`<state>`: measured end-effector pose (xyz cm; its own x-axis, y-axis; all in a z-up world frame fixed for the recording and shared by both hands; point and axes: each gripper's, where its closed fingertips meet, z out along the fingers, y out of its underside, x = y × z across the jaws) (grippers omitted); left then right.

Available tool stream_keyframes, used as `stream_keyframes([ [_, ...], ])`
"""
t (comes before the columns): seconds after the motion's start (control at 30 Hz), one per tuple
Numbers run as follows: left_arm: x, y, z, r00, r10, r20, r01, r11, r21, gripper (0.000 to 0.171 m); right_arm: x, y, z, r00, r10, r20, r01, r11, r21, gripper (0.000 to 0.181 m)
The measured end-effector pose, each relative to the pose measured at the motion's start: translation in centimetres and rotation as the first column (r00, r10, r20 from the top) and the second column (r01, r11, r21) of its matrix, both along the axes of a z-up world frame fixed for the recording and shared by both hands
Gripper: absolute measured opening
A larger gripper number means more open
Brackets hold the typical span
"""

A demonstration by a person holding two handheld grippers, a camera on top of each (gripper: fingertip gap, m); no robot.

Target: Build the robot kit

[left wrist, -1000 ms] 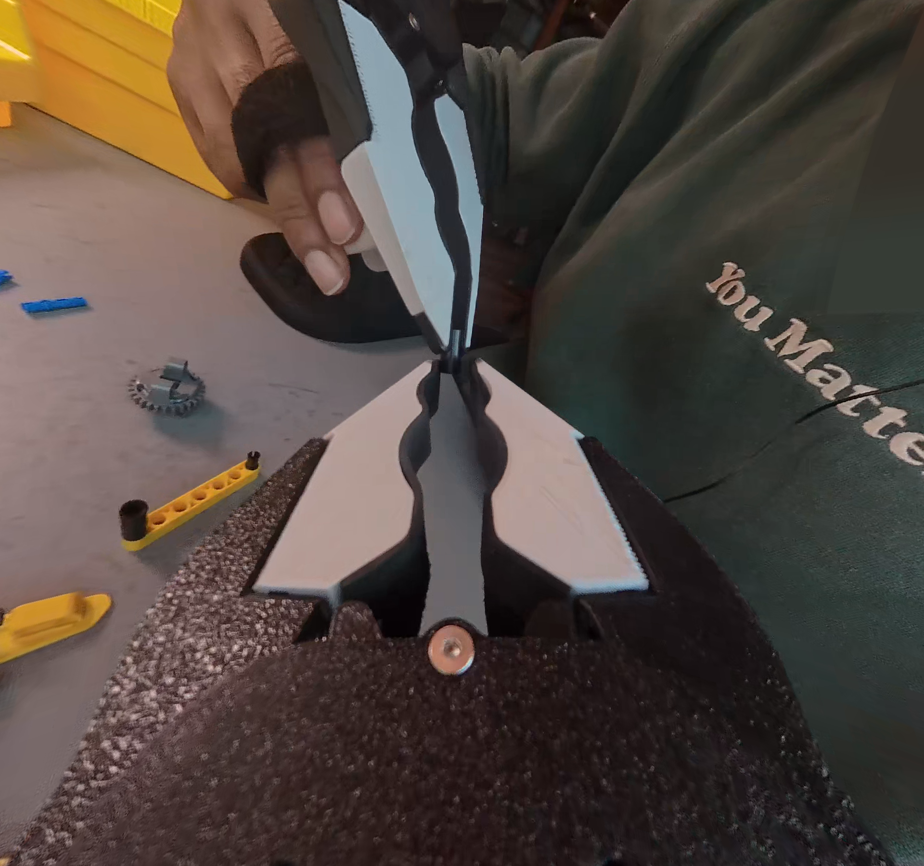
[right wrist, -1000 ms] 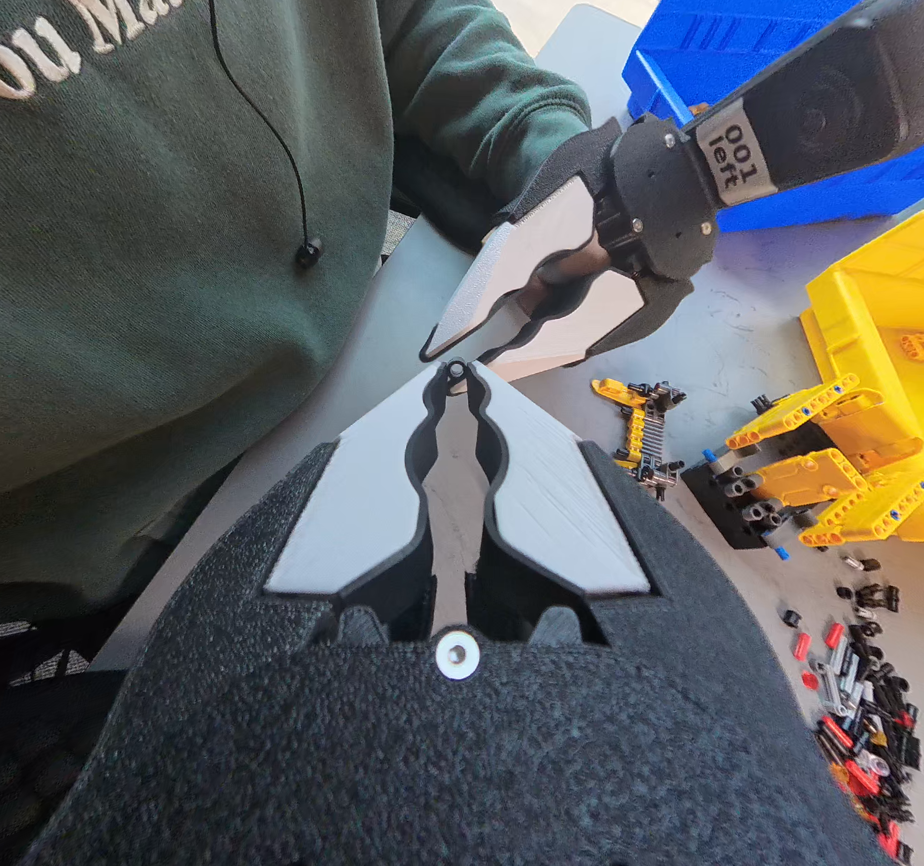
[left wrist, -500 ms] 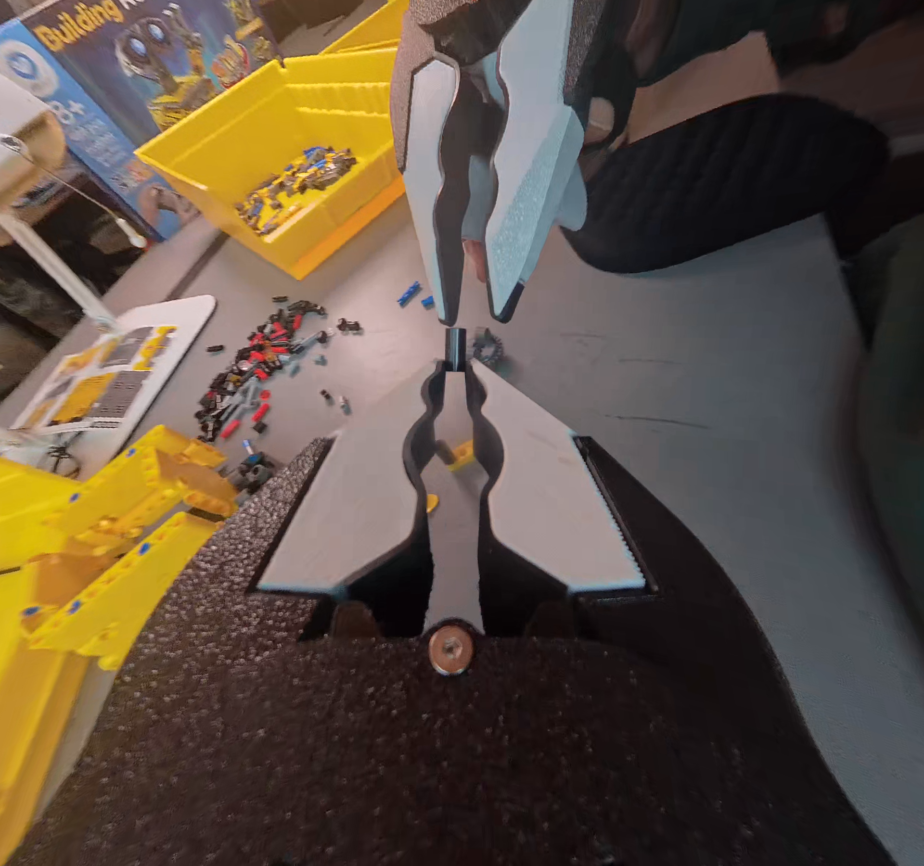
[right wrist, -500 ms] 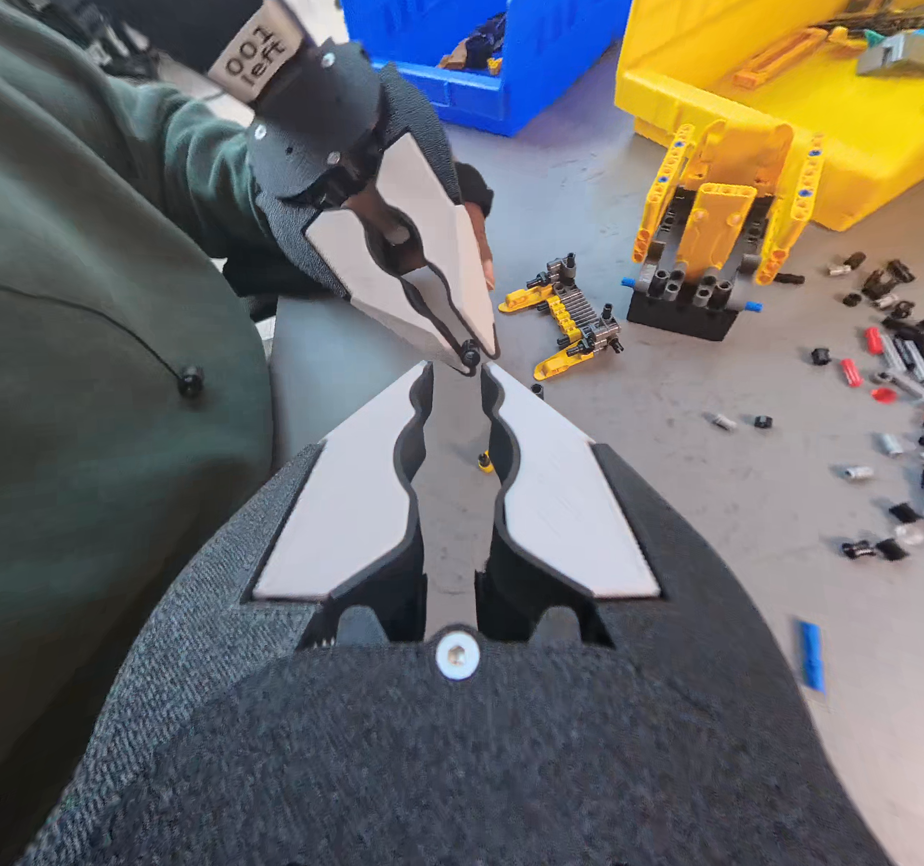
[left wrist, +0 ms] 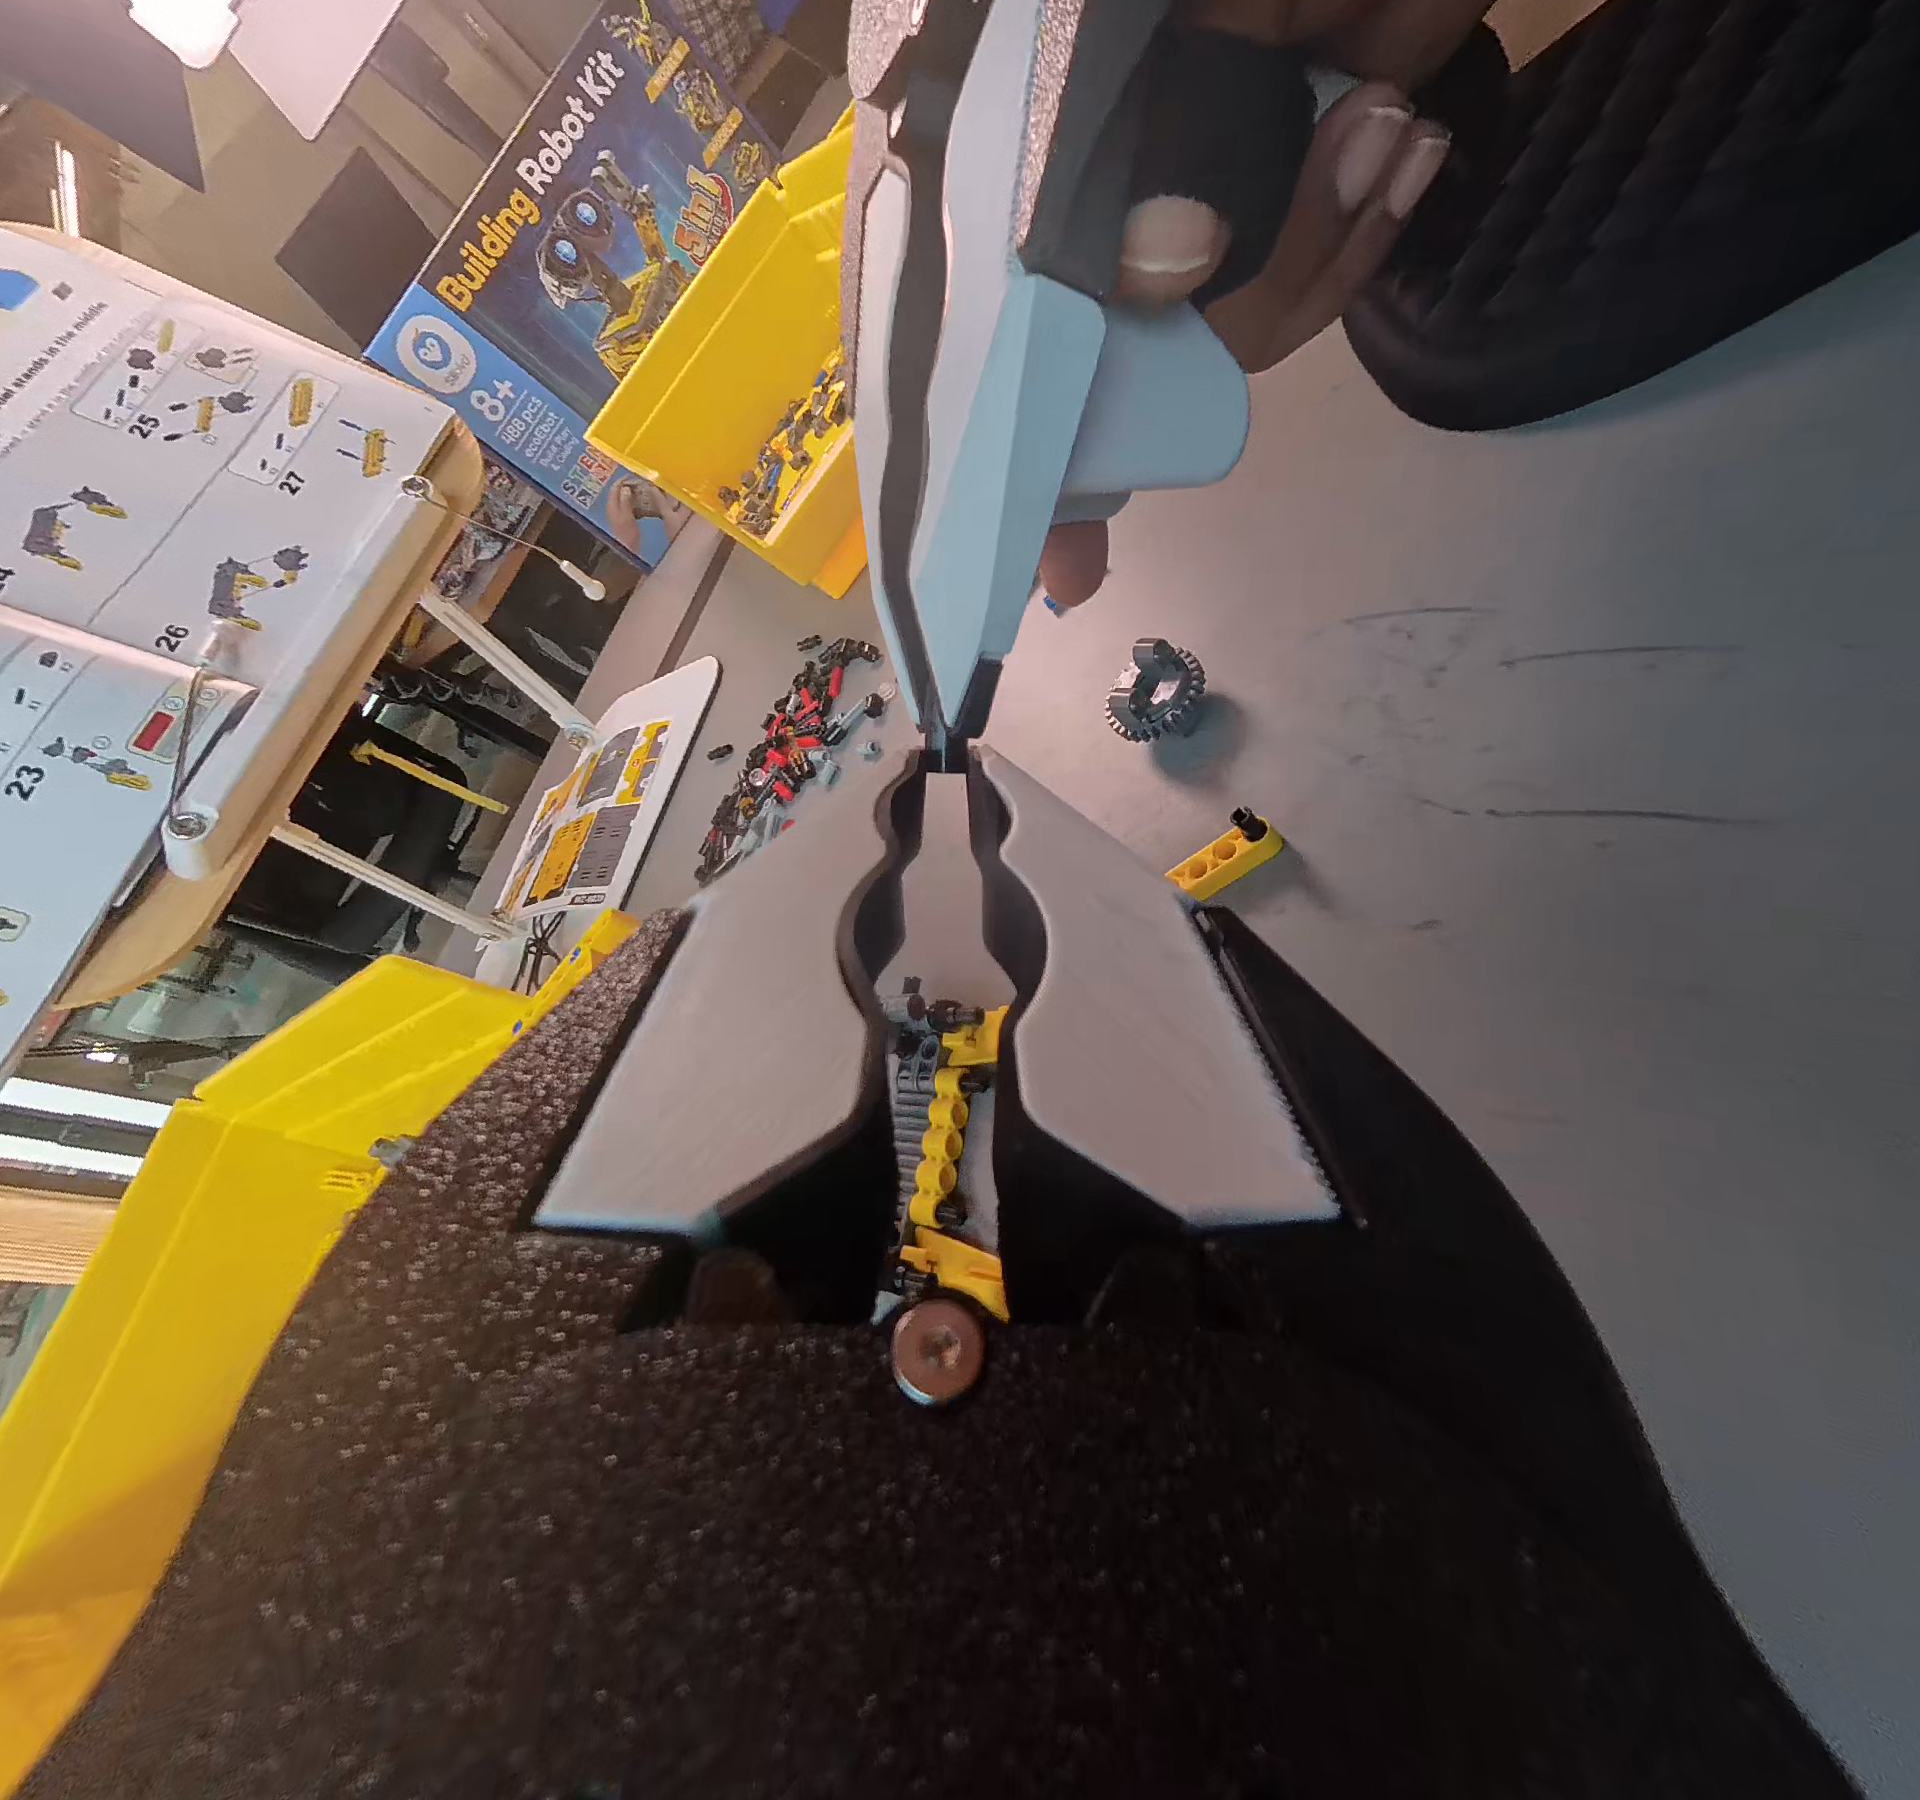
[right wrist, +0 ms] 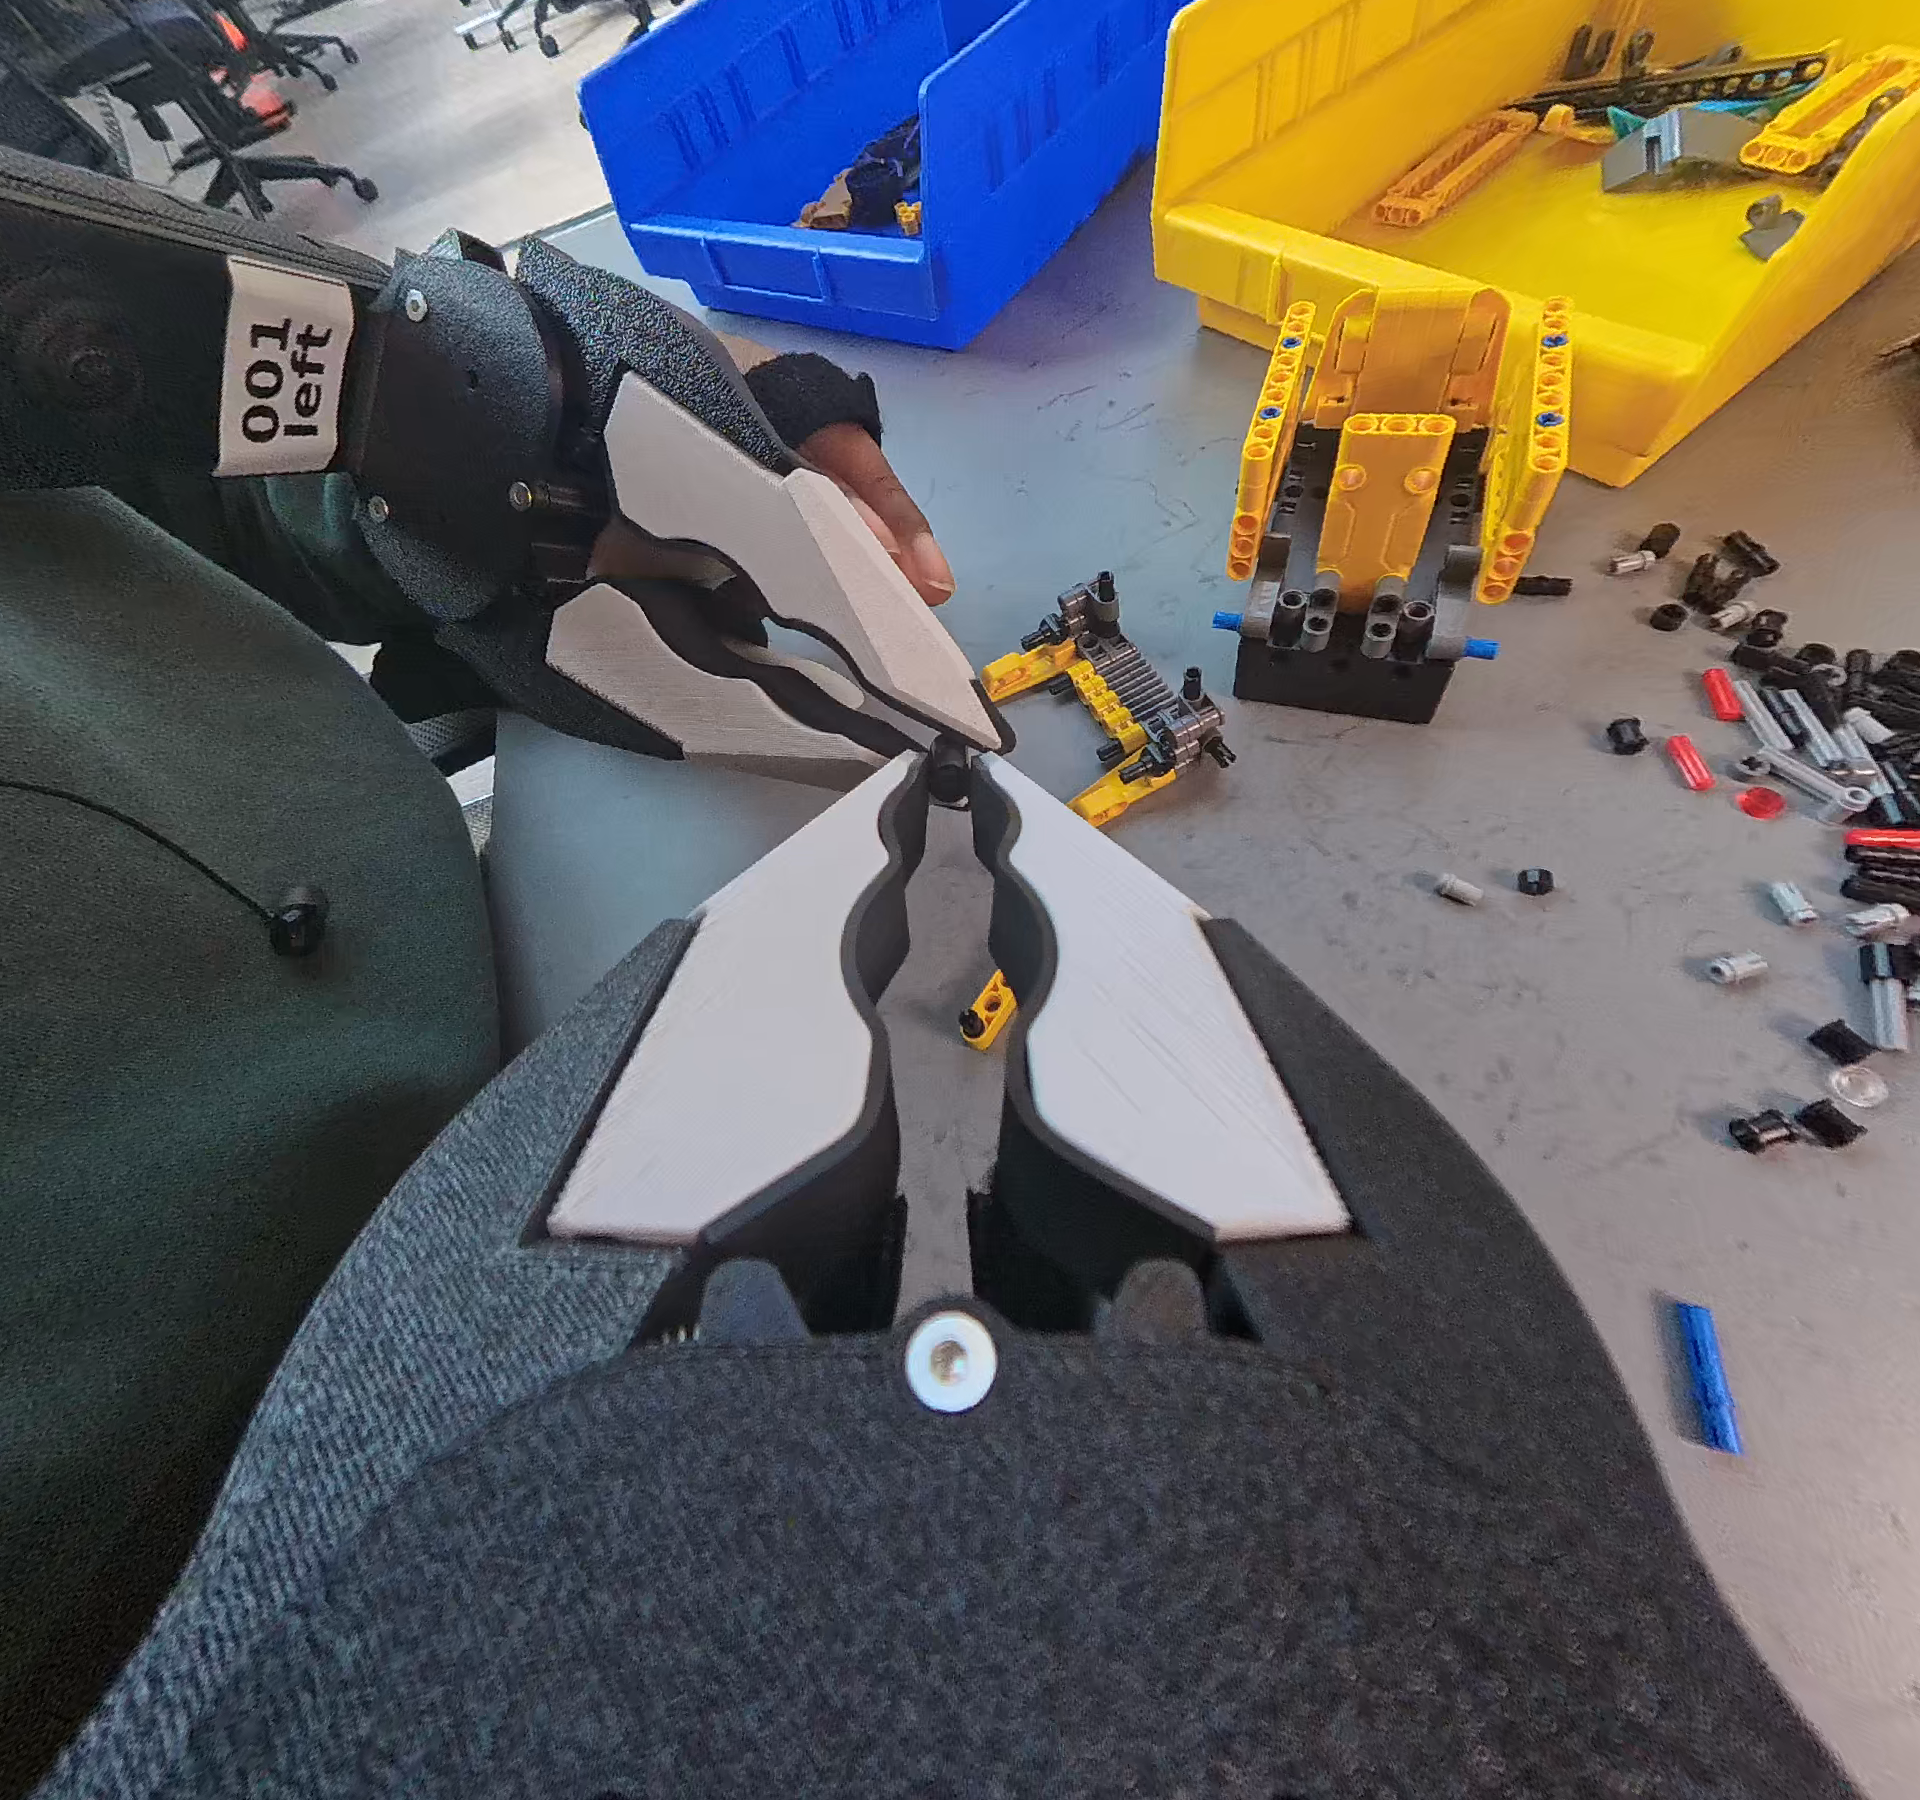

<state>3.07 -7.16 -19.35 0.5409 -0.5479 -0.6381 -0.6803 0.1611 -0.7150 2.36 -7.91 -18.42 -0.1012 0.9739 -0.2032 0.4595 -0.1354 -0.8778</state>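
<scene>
A small black pin (left wrist: pixel 945 758) sits between the tips of my left gripper (left wrist: pixel 947 761), which is shut on it above the grey table. My right gripper (right wrist: pixel 948 771) meets it tip to tip and is shut on the same pin (right wrist: pixel 948 779). In the left wrist view the right gripper's fingers (left wrist: pixel 966 462) come down from above, held by a hand. In the right wrist view the left gripper's fingers (right wrist: pixel 821 566) reach in from the left. A yellow and grey toothed assembly (right wrist: pixel 1117 701) lies on the table just beyond the tips, and it also shows between my left fingers (left wrist: pixel 940 1127).
A yellow and black model (right wrist: pixel 1392 524) stands before a yellow bin (right wrist: pixel 1299 140), with a blue bin (right wrist: pixel 790 119) to its left. Loose pins (right wrist: pixel 1818 732) lie at right, and a blue axle (right wrist: pixel 1704 1376). A short yellow beam (left wrist: pixel 1226 851), a grey gear (left wrist: pixel 1158 701) and an instruction sheet (left wrist: pixel 156 503) also show. Left and right tips are no more than a few centimetres apart. The left tips stand about 8 centimetres off the grey gear (left wrist: pixel 1158 701).
Half a second ago my right gripper was open beside the pin held by the left; now it is shut on it. Both grippers have swung away from the person's torso, out over the table.
</scene>
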Motion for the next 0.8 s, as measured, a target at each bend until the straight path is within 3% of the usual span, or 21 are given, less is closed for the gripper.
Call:
stream_keyframes([
  [0.1, 0.2, -0.1, -0.1, 1.000, -0.014, 0.022, 0.015, 1.000, -0.015, 0.007, 0.1, -0.1, 0.0, 1.000, 0.027, -0.003, -0.027, 0.999, 0.037, 0.006],
  [0.2, 0.9, -1.0, -0.2, 0.974, -0.102, 0.200, 0.135, 0.978, -0.160, 0.012, 0.5, -0.5, 0.1, 0.992, 0.123, -0.013, -0.118, 0.974, 0.191, 0.006],
  [0.27, 1.7, -2.1, -0.1, 0.919, -0.158, 0.362, 0.271, 0.918, -0.288, 0.018, 0.9, -1.0, 0.0, 0.978, 0.209, 0.005, -0.201, 0.933, 0.300, 0.007],
  [0.37, 2.0, -3.0, 0.7, 0.837, -0.184, 0.514, 0.402, 0.846, -0.351, 0.013, 1.4, -2.1, 0.6, 0.951, 0.308, 0.004, -0.285, 0.876, 0.389, 0.007],
  [0.63, 3.0, -4.6, 1.0, 0.799, -0.269, 0.538, 0.498, 0.797, -0.341, 0.015, 2.2, -3.8, 1.5, 0.898, 0.440, 0.025, -0.394, 0.774, 0.496, 0.006],
  [0.8, 3.5, -5.4, 1.1, 0.768, -0.296, 0.568, 0.554, 0.752, -0.358, 0.007, 2.8, -4.7, 1.2, 0.871, 0.486, 0.074, -0.441, 0.705, 0.556, 0.007],
])
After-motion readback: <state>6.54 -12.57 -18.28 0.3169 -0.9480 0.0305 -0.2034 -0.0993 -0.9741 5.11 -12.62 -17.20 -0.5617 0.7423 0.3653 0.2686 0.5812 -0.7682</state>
